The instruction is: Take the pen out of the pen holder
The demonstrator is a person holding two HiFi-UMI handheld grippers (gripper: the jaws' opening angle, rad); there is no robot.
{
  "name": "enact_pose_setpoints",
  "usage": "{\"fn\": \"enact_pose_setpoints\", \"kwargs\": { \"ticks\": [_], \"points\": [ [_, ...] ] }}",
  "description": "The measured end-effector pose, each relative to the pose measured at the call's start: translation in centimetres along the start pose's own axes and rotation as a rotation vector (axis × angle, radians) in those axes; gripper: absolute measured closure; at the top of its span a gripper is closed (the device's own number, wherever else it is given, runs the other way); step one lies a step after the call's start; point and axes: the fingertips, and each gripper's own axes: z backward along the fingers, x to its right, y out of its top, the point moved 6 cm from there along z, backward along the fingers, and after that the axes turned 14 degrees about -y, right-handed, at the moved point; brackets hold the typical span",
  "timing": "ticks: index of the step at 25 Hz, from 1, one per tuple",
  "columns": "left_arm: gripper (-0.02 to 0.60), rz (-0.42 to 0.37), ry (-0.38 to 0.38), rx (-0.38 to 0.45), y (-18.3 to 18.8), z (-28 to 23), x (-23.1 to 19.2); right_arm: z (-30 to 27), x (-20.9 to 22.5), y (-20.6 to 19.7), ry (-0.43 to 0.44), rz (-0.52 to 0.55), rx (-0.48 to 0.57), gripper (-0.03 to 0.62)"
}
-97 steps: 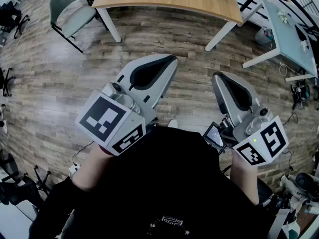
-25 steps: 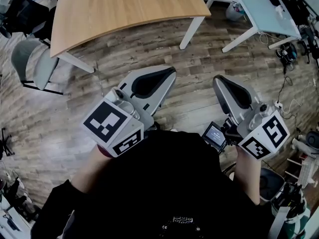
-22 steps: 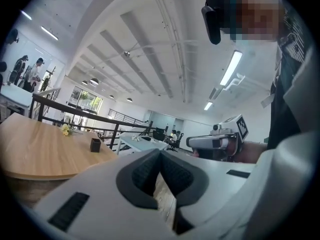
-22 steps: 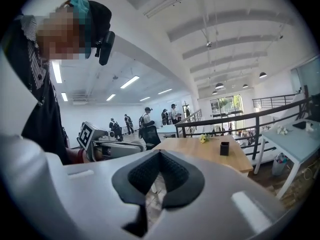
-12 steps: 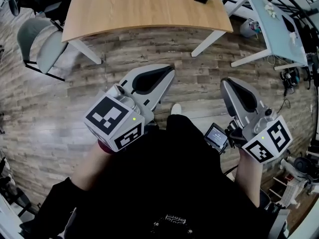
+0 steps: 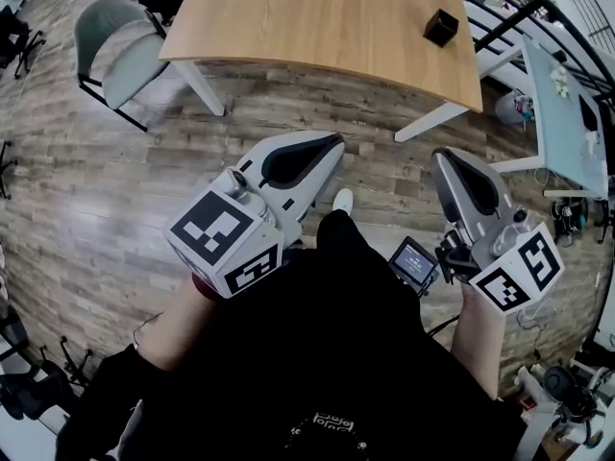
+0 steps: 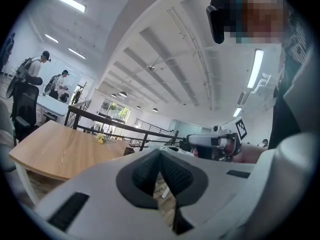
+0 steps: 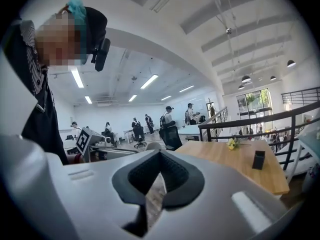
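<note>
Jaws of the left gripper [image 6: 330, 143] and right gripper [image 6: 443, 157] are closed tip to tip on nothing, above the plank floor [image 6: 115, 200]; beyond, the black pen holder [image 6: 441, 27] stands near the wooden table's [image 6: 307, 17] right end.

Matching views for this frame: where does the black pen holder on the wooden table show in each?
Head view: pen holder upper right, near the wooden table's right end.
Left gripper view: perhaps the small dark shape at the table's far end; too small to confirm.
Right gripper view: right of centre, standing on the tabletop.
Shared landmark: the yellow flowers on that table.
</note>
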Motion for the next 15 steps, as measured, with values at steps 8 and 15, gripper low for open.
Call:
{"fn": "enact_pose_setpoints", "kwargs": {
  "ticks": [8, 15],
  "points": [
    [0.595, -0.012, 0.066, -0.009, 1.6, -4.0, -2.9, -3.4, 5.6, 1.6, 0.068, -0.027, 0.015, 0.592],
    [0.595, 0.031, 0.124, -0.019, 3.2, -9.8, -6.0, -5.5, 13.0, 2.9, 0.099, -0.073, -0.001, 0.592]
  ]
}}
